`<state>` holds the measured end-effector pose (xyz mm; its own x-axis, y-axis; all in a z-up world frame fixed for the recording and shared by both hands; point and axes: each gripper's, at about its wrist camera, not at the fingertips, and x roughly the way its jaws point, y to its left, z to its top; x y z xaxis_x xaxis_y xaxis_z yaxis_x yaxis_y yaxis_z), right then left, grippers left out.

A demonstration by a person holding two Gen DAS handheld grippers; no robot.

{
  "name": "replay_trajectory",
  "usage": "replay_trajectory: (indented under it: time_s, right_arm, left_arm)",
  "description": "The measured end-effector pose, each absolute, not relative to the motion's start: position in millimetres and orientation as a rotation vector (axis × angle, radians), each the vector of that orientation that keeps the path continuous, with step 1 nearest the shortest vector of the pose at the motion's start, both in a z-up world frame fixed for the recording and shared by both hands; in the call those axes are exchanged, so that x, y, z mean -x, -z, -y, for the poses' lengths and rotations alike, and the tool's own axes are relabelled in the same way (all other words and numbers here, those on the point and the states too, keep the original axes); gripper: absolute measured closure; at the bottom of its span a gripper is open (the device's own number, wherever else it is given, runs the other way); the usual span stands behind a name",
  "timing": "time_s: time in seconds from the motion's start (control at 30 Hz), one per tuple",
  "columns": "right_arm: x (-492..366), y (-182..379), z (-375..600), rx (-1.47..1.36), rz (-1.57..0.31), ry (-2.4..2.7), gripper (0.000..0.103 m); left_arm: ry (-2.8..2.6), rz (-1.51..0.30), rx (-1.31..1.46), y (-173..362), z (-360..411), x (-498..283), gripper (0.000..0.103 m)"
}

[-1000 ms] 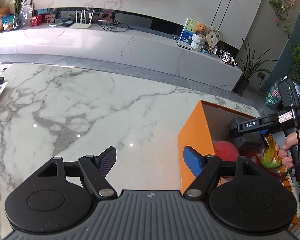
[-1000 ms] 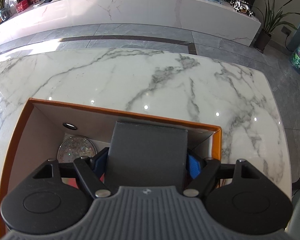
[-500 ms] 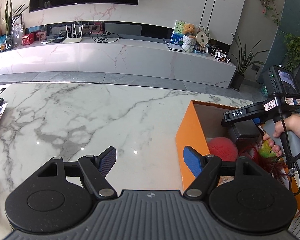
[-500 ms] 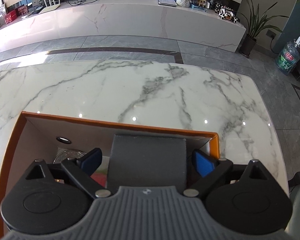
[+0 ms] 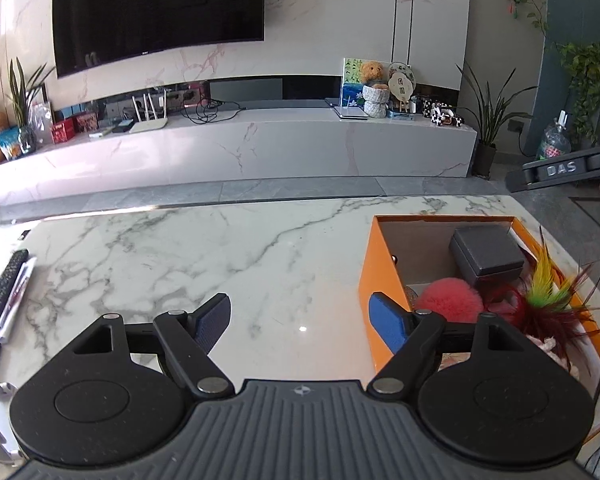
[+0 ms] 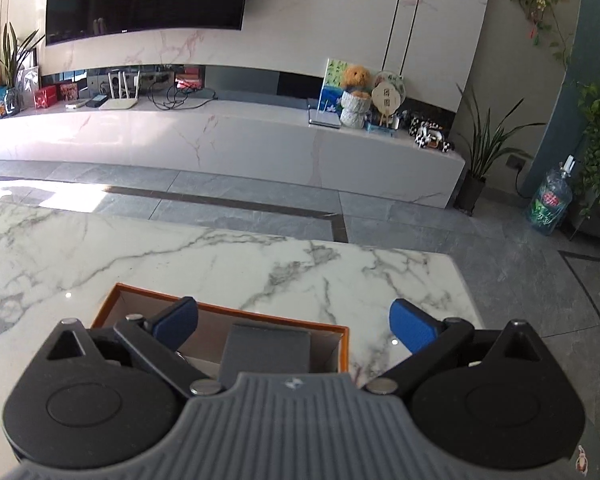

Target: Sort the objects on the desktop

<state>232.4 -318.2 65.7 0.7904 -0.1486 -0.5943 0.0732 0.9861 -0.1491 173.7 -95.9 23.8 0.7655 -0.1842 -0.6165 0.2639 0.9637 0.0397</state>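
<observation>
An orange box (image 5: 374, 264) stands on the white marble table (image 5: 220, 256) at the right. Inside it lie a dark grey box (image 5: 488, 256), a pink fluffy ball (image 5: 448, 300) and a bunch of coloured feathers (image 5: 548, 300). My left gripper (image 5: 300, 320) is open and empty, low over the table just left of the orange box. My right gripper (image 6: 294, 322) is open and empty, raised above the orange box (image 6: 228, 312), with the dark grey box (image 6: 266, 350) lying below it. Part of the right gripper shows at the far right edge of the left wrist view (image 5: 560, 170).
A black remote control (image 5: 4, 284) and papers lie at the table's left edge. Beyond the table are a grey tiled floor, a long white TV bench (image 5: 228, 148) with ornaments, and potted plants (image 6: 484, 152). A water bottle (image 6: 550, 204) stands on the floor at the right.
My right gripper opened, let go of the dark grey box inside the orange box, and rose up and back. The left gripper tilted up and stayed open.
</observation>
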Motion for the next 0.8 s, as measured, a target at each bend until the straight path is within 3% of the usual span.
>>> replay_trajectory:
  time_s: [0.27,0.47,0.8]
  right_arm:
    - [-110.5,-70.7,315.1,0.199,-0.680,0.133,0.001]
    - [-33.4,-62.3,319.8,0.104,-0.736,0.089,0.001]
    - [37.1,-39.9,322.0,-0.038,-0.820,0.083,0.001]
  left_arm:
    - [0.227,-0.688,-0.103,-24.3,129.9,-131.9,0.013]
    - [0.209,-0.745,-0.015,-24.9,137.7,-92.6,0.013]
    - [0.263,-0.841,-0.026,-13.1,152.5,-23.9,0.013]
